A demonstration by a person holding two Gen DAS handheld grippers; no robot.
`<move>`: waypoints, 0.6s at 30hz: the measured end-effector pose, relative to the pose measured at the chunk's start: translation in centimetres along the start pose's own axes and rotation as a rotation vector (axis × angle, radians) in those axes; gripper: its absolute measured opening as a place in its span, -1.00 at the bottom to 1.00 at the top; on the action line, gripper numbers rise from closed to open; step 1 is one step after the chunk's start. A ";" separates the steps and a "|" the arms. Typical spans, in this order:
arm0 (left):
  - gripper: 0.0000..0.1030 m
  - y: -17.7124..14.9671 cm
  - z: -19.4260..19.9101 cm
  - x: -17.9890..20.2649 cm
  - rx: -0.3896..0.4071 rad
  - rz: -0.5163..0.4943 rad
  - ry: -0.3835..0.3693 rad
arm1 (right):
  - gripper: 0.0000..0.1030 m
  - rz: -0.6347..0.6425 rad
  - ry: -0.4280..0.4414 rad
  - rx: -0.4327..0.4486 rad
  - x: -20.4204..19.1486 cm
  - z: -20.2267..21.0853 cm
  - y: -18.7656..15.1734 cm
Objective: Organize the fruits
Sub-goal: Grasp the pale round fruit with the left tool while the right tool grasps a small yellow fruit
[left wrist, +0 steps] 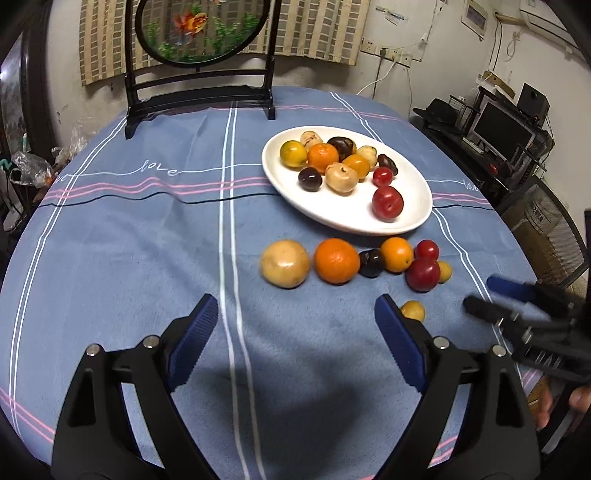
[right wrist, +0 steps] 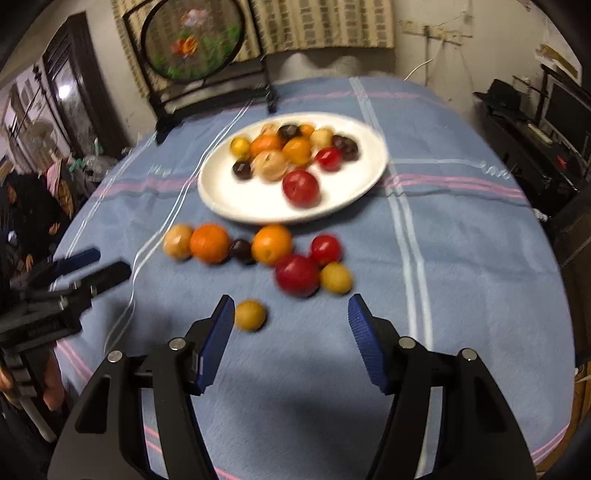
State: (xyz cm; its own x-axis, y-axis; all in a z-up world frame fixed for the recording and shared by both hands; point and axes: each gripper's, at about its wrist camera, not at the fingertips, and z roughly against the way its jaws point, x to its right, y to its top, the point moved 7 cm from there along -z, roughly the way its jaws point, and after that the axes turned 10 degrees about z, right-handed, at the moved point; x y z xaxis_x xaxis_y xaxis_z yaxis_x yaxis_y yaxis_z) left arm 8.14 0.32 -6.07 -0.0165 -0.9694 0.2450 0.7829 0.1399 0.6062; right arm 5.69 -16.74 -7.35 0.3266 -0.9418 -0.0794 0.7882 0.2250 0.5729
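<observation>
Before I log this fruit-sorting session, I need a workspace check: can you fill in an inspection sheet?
Surface: blue striped tablecloth, wrinkled.
Job's things: white plate holding fruit; eight loose fruits on the cloth, including a large orange and a small yellow fruit.
Clutter: framed goldfish screen.
Grippers: left gripper and right gripper open, fingers empty.
Cables: white cable on the wall.
Surroundings: monitor, socket.

Fruits (left wrist: 334, 164) are sitting on the plate (left wrist: 347, 218); more fruit (left wrist: 354, 262) is lying in a row before it on the counter (left wrist: 129, 240).
</observation>
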 end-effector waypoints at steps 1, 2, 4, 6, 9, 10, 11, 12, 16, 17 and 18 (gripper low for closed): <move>0.72 -0.1 0.1 -0.2 0.000 0.003 -0.001 | 0.26 0.005 0.007 -0.015 -0.5 -0.4 -0.3; 0.72 -0.1 0.2 -0.4 0.001 0.005 -0.002 | 0.26 0.008 0.013 -0.026 -0.8 -0.8 -0.5; 0.72 -0.1 0.4 -0.8 0.005 0.013 -0.003 | 0.26 0.016 0.026 -0.050 -1.5 -1.6 -0.8; 0.73 -0.2 0.6 -1.3 0.005 0.020 -0.004 | 0.26 0.022 0.031 -0.063 -2.0 -2.2 -0.9; 0.74 -0.4 0.6 -1.9 0.002 0.033 -0.001 | 0.26 0.032 0.033 -0.066 -2.5 -3.0 -0.8; 0.74 -0.5 0.6 -2.1 -0.001 0.037 -0.002 | 0.26 0.036 0.029 -0.067 -2.7 -3.4 -0.7; 0.74 -0.5 0.5 -2.3 -0.004 0.042 -0.002 | 0.26 0.040 0.024 -0.069 -2.8 -3.7 -0.6; 0.74 -0.6 0.4 -2.5 -0.009 0.047 -0.001 | 0.26 0.044 0.017 -0.066 -2.9 -4.1 -0.5; 0.74 -0.5 0.2 -3.0 -0.015 0.050 0.006 | 0.10 0.040 0.012 -0.057 -2.9 -5.5 -0.1; 0.74 -0.5 0.1 -3.0 -0.016 0.050 0.008 | -0.16 0.038 0.017 -0.062 -2.8 -5.8 -0.1; 0.75 -0.5 -0.1 -3.1 -0.020 0.051 0.009 | -0.30 0.046 0.004 -0.065 -2.7 -6.3 0.0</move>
State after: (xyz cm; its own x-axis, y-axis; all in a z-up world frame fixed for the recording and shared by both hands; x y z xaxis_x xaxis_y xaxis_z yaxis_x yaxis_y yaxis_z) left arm 7.88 3.23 -7.20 0.0292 -0.9631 0.2677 0.7950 0.1847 0.5777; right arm 8.08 -12.62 -12.29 0.3654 -0.9291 -0.0575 0.8046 0.2842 0.5215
